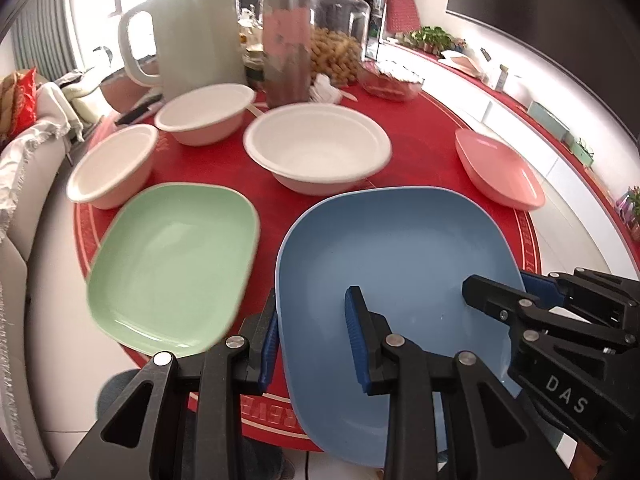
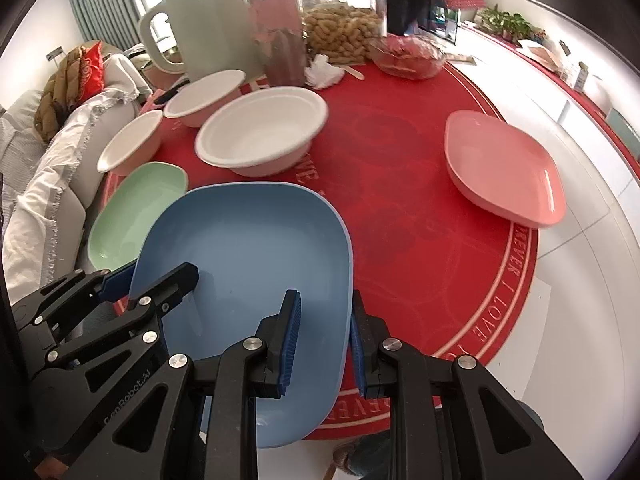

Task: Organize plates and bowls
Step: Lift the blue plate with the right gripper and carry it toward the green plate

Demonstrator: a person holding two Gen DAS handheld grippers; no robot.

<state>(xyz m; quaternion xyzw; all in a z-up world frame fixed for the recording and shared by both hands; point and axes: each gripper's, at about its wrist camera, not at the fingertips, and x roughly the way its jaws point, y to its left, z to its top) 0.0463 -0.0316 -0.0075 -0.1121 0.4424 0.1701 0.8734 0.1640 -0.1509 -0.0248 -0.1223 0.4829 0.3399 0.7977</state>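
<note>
Blue plate [image 1: 392,264] clamped by both tongs, left [image 1: 312,336] on left rim, right [image 2: 324,344] on right rim; green plate [image 1: 172,268] just beside, leftward, nearer left tongs.

We are seeing three white bowls [image 1: 316,152] [image 1: 204,114] [image 1: 112,168] and three plates, one blue [image 1: 392,248], one green [image 1: 176,264], one pink [image 1: 500,172], plus two grippers [image 1: 314,336] [image 2: 324,344].

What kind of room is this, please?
Probably a living or dining room in a home. A round table with a red cloth holds a kettle and a jar of peanuts, and a cushioned sofa stands beside it.
</note>
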